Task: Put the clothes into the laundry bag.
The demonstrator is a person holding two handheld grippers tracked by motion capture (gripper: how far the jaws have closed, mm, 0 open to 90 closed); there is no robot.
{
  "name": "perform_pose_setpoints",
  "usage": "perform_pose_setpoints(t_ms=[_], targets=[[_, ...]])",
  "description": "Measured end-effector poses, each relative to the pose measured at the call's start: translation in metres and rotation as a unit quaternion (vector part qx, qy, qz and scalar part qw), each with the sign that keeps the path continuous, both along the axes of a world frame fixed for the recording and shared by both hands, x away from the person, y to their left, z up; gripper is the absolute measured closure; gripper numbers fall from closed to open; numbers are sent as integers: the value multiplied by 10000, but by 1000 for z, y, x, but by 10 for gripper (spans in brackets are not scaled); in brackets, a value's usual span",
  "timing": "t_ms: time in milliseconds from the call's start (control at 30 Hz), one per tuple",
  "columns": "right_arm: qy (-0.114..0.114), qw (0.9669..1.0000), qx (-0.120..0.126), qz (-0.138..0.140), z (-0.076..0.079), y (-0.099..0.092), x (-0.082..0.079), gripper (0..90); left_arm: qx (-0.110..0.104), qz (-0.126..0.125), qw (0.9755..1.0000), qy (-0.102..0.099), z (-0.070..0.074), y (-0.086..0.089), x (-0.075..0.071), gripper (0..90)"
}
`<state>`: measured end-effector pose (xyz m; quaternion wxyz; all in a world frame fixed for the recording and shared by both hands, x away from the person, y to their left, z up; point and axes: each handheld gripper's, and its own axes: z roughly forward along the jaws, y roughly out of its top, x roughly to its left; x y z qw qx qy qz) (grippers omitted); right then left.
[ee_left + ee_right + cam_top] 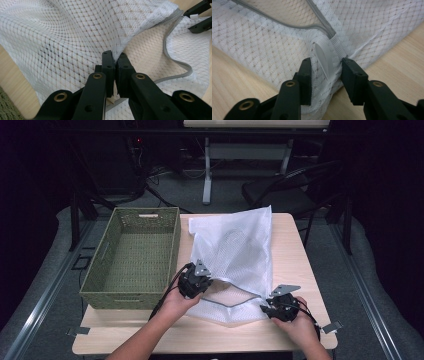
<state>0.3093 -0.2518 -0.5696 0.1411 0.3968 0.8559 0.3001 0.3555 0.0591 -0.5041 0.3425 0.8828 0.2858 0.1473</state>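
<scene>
A white mesh bag (240, 245) lies on the light wooden table (295, 270), its grey zipper (235, 300) hanging open along the near edge. My left gripper (205, 287) is shut on the upper mesh layer beside the opening, and the fabric (75, 37) rises in a pinched fold at its jaw tips (115, 56). My right gripper (267, 306) is at the bag's near right corner. There its jaws (325, 65) press on the bunched corner fabric (324, 57) where the zipper (287, 25) ends. The right gripper's jaws (200, 15) also show far off in the left gripper view.
A green woven basket (100, 270) stands on the table's left side, close to the bag and my left hand. Bare tabletop runs along the front edge (200, 335) and to the right of the bag. A dark chair (290, 190) stands behind the table.
</scene>
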Motion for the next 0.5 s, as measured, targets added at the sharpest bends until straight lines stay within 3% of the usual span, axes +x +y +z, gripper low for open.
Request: perform_pose_setpoints(t_ms=[267, 500], targets=[[49, 10000, 68, 28, 0, -1, 2, 776, 0, 0, 10000, 13, -2, -1, 0, 865], [91, 9999, 104, 13, 1, 0, 2, 830, -5, 2, 10000, 36, -3, -1, 0, 865]])
